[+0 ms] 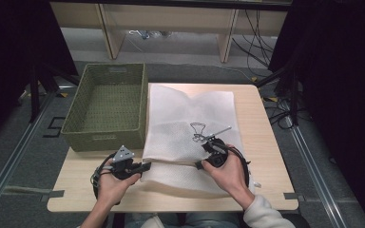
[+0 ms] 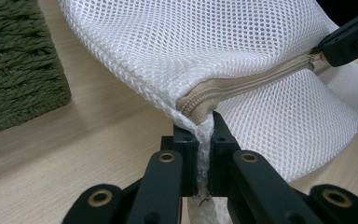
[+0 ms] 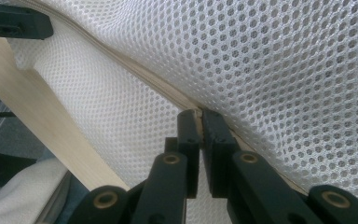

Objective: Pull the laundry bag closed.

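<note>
Holding the white mesh laundry bag (image 1: 190, 137) taut along its near edge, the person has both grippers clamped on it: the left gripper (image 1: 145, 166) has its jaws pinched shut on the corner where the beige zipper (image 2: 242, 84) ends, and the right gripper (image 1: 200, 165) has its jaws closed on the zipper line farther along, seemingly at the slider, though that part is too hidden to be sure. Judging by this, the grasp is done and the zipper work itself is in hand; how much of it runs closed I cannot tell, and moving the bag to the basket looks to be left. The bag lies flat on the pale wooden surface (image 1: 266, 180), right of middle, with a small dark wire-like thing (image 1: 198, 130) showing on or through it. Beside it, on the left, stands an empty green woven basket (image 1: 107, 107). Beyond are a grey floor, wooden table legs, loose cables (image 1: 254, 38) and dark curtains at both sides.
</note>
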`<state>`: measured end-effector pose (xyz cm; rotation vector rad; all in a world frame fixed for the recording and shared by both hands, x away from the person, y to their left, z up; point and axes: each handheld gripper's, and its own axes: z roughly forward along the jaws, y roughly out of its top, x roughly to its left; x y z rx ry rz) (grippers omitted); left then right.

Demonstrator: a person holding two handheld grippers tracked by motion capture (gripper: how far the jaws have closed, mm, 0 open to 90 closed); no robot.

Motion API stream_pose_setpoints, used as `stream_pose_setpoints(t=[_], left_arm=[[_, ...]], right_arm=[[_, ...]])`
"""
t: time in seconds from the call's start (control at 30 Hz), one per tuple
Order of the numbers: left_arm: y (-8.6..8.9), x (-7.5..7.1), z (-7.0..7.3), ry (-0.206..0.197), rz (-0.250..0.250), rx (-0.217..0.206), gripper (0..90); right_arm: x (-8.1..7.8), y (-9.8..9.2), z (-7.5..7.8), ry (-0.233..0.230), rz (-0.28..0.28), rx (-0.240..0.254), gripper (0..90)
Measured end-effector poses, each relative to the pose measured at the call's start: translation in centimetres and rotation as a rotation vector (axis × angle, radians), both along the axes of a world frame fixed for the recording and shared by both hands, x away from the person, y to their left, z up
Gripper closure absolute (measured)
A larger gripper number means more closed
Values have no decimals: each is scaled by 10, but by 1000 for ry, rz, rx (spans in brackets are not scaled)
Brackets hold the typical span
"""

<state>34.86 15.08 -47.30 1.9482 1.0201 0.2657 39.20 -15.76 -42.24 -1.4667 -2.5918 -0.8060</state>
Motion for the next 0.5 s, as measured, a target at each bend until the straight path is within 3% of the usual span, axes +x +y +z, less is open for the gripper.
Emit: stream_pose_setpoints(t=[0.1,0.17,0.2,0.23,0.27,0.3,0.33,0.37,0.4,0.43,0.5], left_arm=[[-2,0,-1,0,21,-31,845],[0,0,0,0,1,-2,845],[-4,-1,-1,6,40,-48,845],[-1,0,0,3,13,-14,845],[-3,-1,-1,11,49,-38,845],[-4,-1,-1,3,37,-47,845],[-3,-1,-1,0,28,-37,845],[-1,0,0,-1,4,-10,845],[-4,-1,-1,0,34,-51,845],[-1,0,0,0,9,-18,845],[-1,-1,0,7,20,-19,845]], right_arm=[[0,0,1,-3,-2,6,873],[1,-1,0,-13,21,-3,873],[1,-2,0,-14,22,-4,873],[1,-2,0,-11,20,-3,873],[1,-2,0,-11,19,-4,873],[1,-3,0,-16,18,-1,873],[0,-2,0,-1,-5,5,873],[0,-3,0,-14,11,6,873],[1,-3,0,-16,16,5,873],[1,-3,0,-17,17,6,873],[0,-4,0,-19,16,0,873]])
